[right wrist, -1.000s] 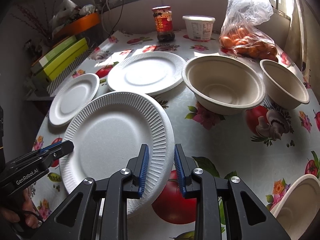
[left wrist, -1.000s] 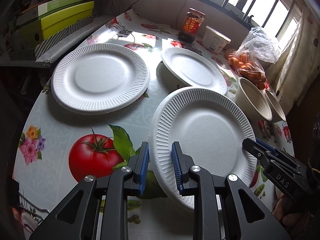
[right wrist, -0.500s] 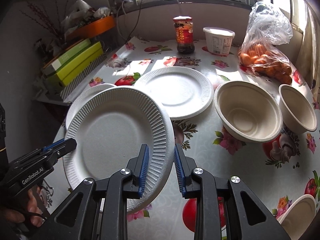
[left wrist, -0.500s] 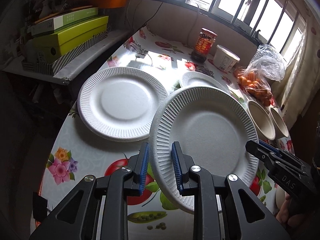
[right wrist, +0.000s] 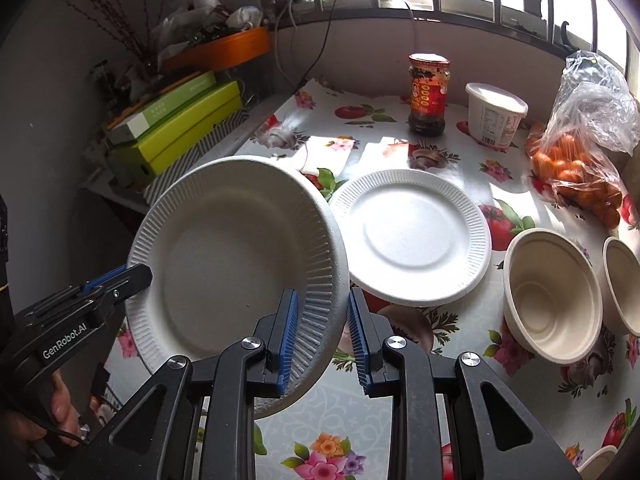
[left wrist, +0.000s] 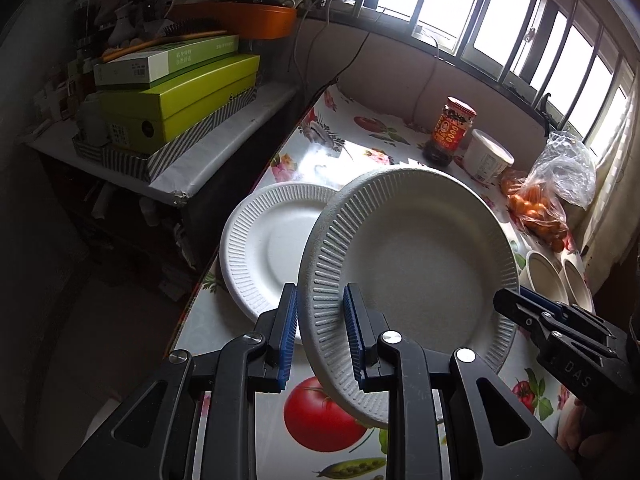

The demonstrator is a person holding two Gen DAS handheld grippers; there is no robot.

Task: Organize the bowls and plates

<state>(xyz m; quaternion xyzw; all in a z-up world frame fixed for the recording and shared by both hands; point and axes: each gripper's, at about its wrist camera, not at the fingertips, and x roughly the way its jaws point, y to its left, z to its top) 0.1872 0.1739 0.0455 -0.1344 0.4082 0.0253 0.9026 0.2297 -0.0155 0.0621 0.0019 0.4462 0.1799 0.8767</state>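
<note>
So the held plate (left wrist: 420, 264) is up off the counter (right wrist: 400, 152), tilted with its hollow side facing the cameras and its far edge raised. It's round, so no real long axis. Both grippers have it by the rim, one on each side.

Left gripper (left wrist: 320, 336): jaws fairly narrow, the ribbed rim sits between the blue pads (left wrist: 289, 336). The right-hand pad is pressed on the inner face of the rim, while the left-hand pad has a thin gap to the underside. Looks like a loose pinch.

Right gripper (right wrist: 322, 336): same deal on the opposite edge. Its left-hand pad sits against the ribbed rim, and there's a visible gap before the other pad, so the jaws are partly open around the plate edge rather than squeezed tight.

In the left wrist view the held plate hangs over the near edge of a second plate (left wrist: 264, 248) lying flat near the counter's left edge. In the right wrist view a third plate (right wrist: 412, 236) lies flat just beside it, with two bowls (right wrist: 552, 296) side by side farther right. Jar (right wrist: 428, 94), tub (right wrist: 494, 114) and bag (right wrist: 580, 152) stand at the back by the window.
</note>
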